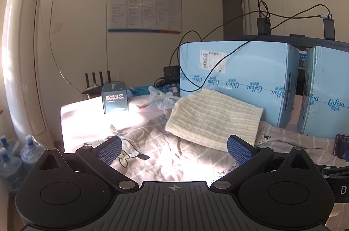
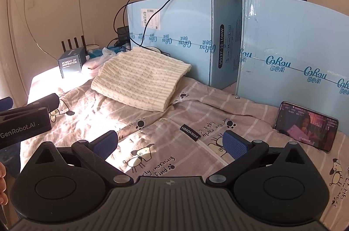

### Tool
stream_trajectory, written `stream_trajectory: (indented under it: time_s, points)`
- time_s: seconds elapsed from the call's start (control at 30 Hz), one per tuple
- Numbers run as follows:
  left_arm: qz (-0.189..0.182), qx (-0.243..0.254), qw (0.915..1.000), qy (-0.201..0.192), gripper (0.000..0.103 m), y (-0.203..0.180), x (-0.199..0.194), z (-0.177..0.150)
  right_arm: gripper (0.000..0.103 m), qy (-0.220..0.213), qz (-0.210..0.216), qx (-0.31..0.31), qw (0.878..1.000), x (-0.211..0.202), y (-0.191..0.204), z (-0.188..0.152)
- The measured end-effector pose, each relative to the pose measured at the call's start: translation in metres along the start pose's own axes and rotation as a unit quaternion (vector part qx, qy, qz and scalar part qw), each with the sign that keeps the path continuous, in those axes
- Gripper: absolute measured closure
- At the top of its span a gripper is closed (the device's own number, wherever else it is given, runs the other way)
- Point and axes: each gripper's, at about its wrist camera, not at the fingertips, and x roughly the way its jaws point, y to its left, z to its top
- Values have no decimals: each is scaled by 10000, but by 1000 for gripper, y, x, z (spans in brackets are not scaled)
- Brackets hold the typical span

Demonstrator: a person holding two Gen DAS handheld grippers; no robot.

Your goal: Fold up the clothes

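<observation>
A cream knitted garment (image 1: 214, 116) lies folded at the far side of the bed, against a light blue carton; it also shows in the right wrist view (image 2: 141, 78). My left gripper (image 1: 174, 149) is open and empty, held above the beige cartoon-print sheet (image 1: 165, 157), short of the garment. My right gripper (image 2: 171, 141) is open and empty above the same sheet (image 2: 196, 104), nearer than the garment. The left gripper's body (image 2: 26, 117) shows at the left edge of the right wrist view.
Two light blue cartons (image 2: 185, 34) (image 2: 294, 52) stand behind the bed with chargers and cables on top. A phone (image 2: 306, 126) with a lit screen leans on the right carton. A small dark box (image 2: 69, 64), a router, plastic bags and water bottles (image 1: 13, 161) are at the left.
</observation>
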Motion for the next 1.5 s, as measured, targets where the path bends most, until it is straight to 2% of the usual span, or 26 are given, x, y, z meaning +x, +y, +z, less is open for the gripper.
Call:
stream_trajectory:
  time_s: [1.5]
  points:
    - [-32, 47, 10000, -31, 0, -3, -2, -1, 0, -34, 79, -223, 9997, 0, 5, -1]
